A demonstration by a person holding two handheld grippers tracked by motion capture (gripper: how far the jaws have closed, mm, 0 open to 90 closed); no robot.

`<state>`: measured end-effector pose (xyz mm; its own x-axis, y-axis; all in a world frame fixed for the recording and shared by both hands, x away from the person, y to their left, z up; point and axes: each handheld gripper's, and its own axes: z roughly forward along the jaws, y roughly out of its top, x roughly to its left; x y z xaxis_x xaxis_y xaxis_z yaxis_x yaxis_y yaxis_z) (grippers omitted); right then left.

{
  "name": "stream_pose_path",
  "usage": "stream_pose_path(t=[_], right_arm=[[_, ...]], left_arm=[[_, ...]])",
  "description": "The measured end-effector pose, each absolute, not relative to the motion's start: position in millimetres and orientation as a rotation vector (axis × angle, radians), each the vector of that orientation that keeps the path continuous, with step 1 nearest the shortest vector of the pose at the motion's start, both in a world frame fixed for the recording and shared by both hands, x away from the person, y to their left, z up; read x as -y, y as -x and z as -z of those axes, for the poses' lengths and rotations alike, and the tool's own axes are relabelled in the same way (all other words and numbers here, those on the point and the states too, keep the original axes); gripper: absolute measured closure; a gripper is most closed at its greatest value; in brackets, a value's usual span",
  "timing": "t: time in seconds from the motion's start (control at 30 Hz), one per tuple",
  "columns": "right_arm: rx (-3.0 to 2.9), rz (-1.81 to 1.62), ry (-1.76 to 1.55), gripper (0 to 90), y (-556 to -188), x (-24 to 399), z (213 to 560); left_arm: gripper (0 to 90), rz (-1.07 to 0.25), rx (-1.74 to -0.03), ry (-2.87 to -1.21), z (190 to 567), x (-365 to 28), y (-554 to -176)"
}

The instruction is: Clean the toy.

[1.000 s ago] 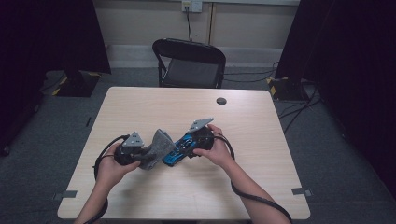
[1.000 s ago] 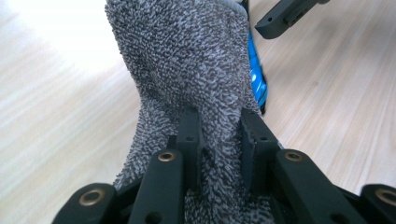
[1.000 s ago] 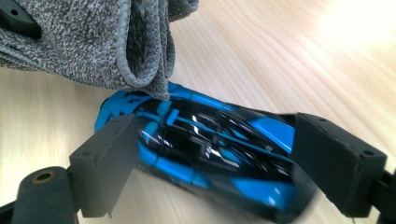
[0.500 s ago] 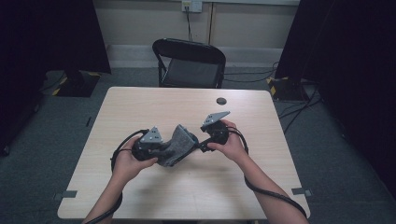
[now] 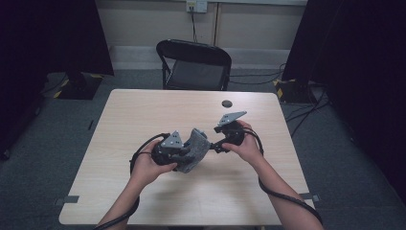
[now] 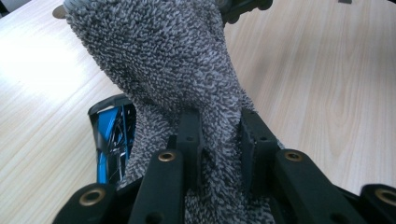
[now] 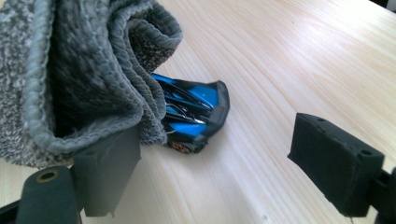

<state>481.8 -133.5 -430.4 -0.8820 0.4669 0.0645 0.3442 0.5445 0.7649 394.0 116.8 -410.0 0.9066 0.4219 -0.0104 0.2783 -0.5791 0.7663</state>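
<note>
Above table [image 5: 143, 120]: left gripper [image 6: 219, 140] clamps grey cloth [image 6: 163, 60]; right gripper [image 7: 224, 172] wide apart.

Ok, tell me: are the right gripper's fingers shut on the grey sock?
No, the right gripper has its fingers wide apart, with the sock beside one only.

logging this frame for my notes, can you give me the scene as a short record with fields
work in hand: grey sock held over a blue toy car
left gripper: jaws shut on the sock, pinching its fabric
right gripper: jaws open, one jaw against the sock's open cuff
toy car: on the table, partly under the sock
also on table: small dark round object
behind table: black folding chair
</note>
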Motion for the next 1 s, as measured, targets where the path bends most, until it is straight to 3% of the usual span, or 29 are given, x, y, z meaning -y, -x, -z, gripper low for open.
stream_pose_path(t=[0.43,1.0], right_arm=[[-2.540,-1.286,-0.853,17.5,-481,185,428],[-2.480,-1.267,-0.923,17.5,-461,220,427]], left_arm=[[72.4,-0.172,-0.437,-2.276,424,-96,-398],[71.7,-0.103,-0.351,-2.374,460,-38,-417]])
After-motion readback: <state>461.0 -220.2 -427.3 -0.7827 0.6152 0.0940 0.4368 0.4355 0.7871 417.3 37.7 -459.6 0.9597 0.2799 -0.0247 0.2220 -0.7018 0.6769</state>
